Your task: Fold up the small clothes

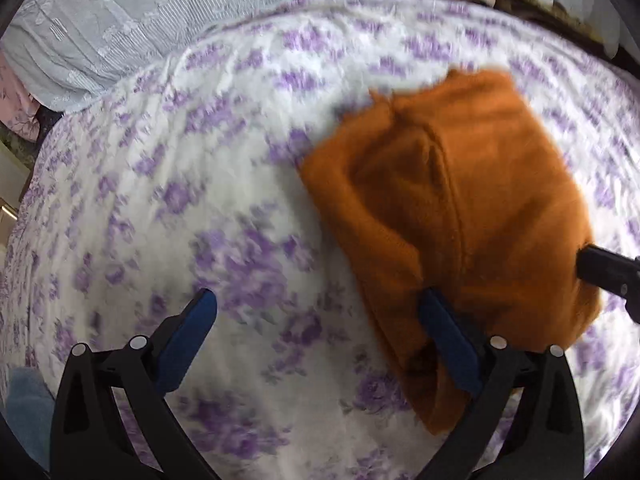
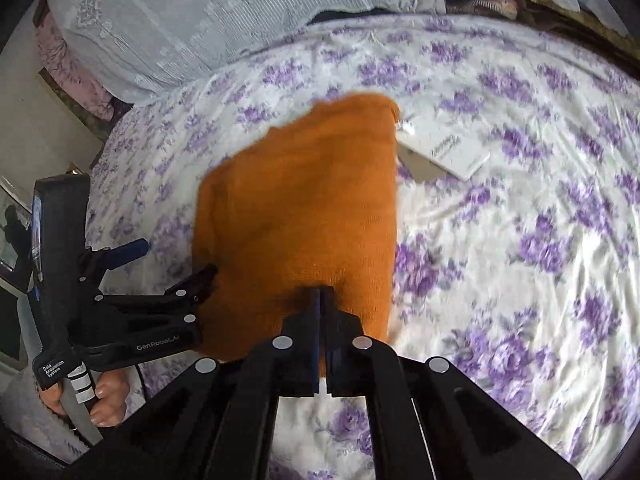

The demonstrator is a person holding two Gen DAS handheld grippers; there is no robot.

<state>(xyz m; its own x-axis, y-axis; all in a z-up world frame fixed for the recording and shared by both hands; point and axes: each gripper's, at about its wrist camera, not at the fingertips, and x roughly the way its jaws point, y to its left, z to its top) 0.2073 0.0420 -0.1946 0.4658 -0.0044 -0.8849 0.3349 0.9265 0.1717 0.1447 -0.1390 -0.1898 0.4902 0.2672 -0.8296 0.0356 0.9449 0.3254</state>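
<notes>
Orange garment (image 2: 304, 216) is lying mid-bed on the floral sheet (image 2: 520, 280), blurred. My right gripper (image 2: 320, 292) is pinching its near edge; my left gripper (image 1: 316, 312) is gaping wide, one finger (image 1: 448, 340) partly hidden by cloth. Paper tag (image 2: 444, 148) half covered.

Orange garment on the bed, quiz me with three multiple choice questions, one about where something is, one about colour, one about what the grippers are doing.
1. Where do the white paper tags lie?
A. on the bedsheet beside the garment's far corner
B. on the pillow
C. between the left gripper's fingers

2. What colour are the flowers on the bedsheet?
A. red
B. purple
C. yellow

3. How do the grippers stand?
A. both open
B. both shut on the garment
C. right gripper shut on the garment, left gripper open

Answers:
1. A: the right wrist view shows them flat on the sheet by the orange cloth's far corner.
2. B: purple blooms on white in both views.
3. C: the right fingers pinch the near hem; the left fingers are spread wide.
</notes>
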